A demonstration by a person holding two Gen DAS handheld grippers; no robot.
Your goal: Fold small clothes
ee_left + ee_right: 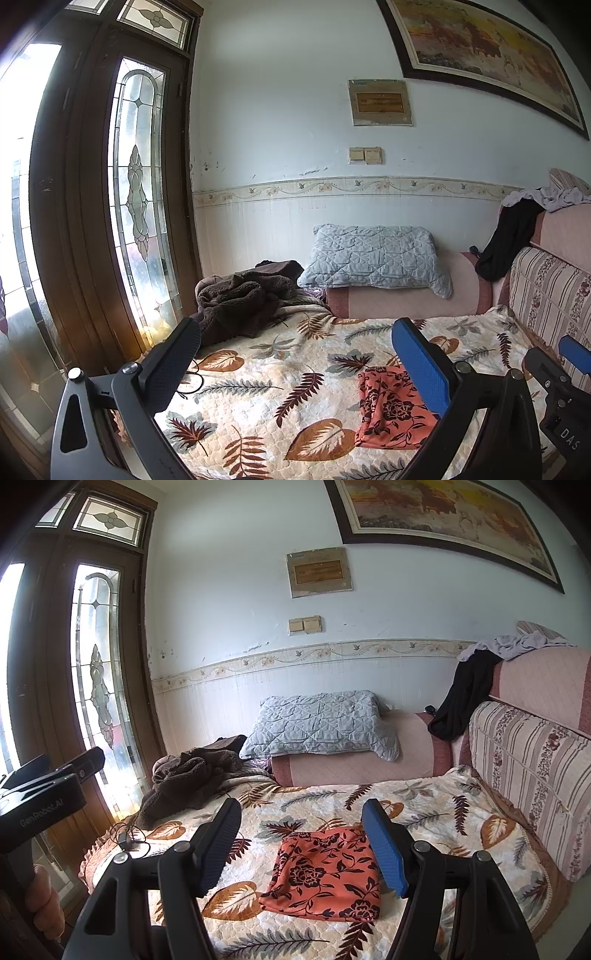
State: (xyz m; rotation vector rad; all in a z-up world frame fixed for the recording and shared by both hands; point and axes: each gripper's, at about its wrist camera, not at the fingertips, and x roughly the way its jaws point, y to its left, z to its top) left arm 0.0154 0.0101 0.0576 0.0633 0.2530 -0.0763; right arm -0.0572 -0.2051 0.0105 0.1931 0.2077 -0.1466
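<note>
Right wrist view | right gripper (301, 843) wide open, empty | orange floral cloth (325, 875) lies folded, lower centre, apparently released.

Bedspread (436, 805) bare around the orange cloth (325, 871); brown blanket (184, 779) heaped far-left (cable (129, 836) beside it).

Open left gripper (306, 365) hovers above orange floral cloth (393, 410) on blanket (258, 369).

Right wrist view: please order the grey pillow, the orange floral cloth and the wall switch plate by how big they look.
1. Grey pillow and orange floral cloth: alike, and the cloth lies nearer, so unranked.
2. Wall switch plate, smallest.
</note>
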